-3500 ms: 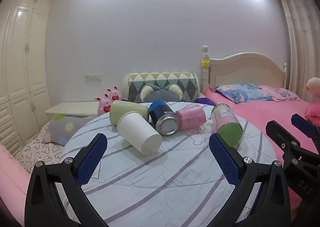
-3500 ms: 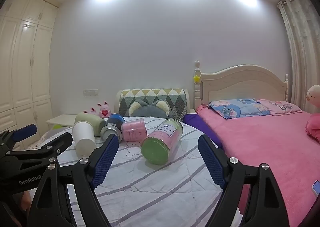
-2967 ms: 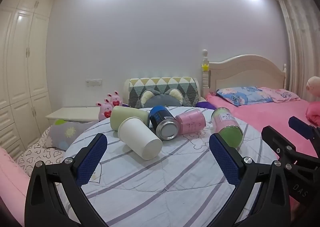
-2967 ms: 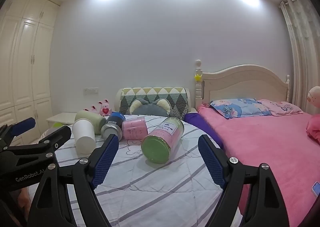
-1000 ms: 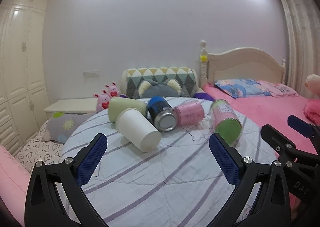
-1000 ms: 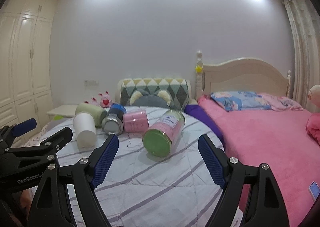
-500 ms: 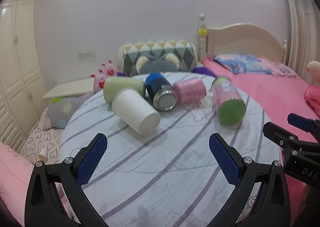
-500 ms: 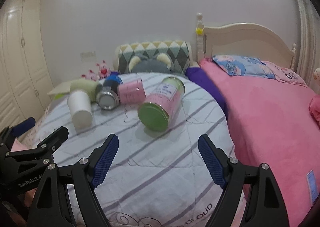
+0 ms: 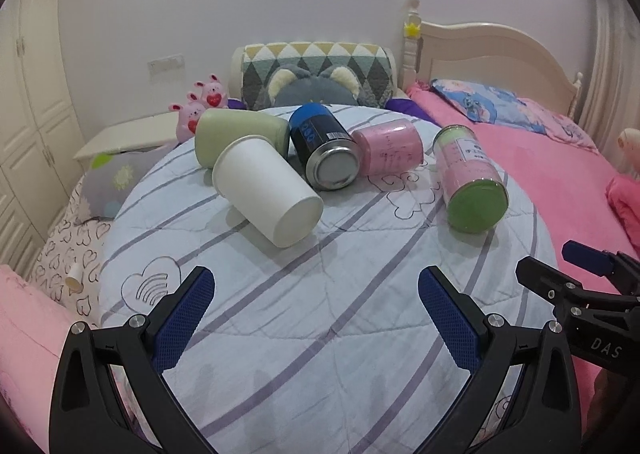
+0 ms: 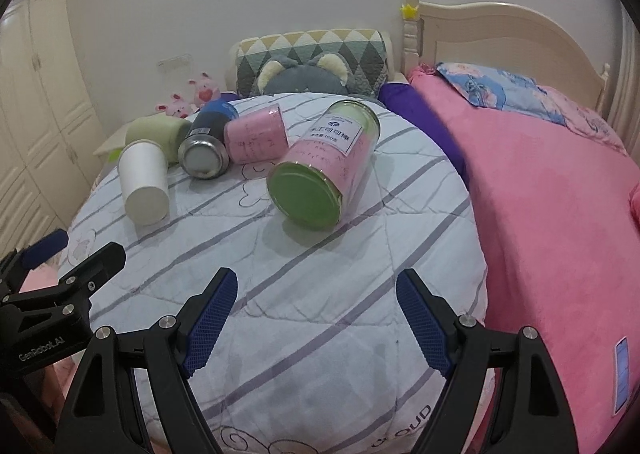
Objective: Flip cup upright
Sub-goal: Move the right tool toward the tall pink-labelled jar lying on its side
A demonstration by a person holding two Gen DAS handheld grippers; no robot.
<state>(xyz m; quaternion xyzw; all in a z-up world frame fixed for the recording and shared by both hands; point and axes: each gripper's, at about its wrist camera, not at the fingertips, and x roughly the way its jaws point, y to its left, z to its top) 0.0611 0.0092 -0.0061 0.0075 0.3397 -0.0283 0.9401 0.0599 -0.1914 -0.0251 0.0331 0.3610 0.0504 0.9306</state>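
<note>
Striped quilted table (image 9: pixel 320 334), pink bed (image 9: pixel 560 181) beside

The right tongs (image 9: pixel 592 294), seen from the left wrist view, carry white letters "DAS" on their black body. The left tongs (image 10: pixel 64 258), seen from the right wrist view, carry "GenRobot.AI". The green-lidded jar (image 10: pixel 326 163) bears a white label whose small print is unreadable. The desk cloth (image 10: pixel 404 420) shows "OUD" near its edge.
</note>
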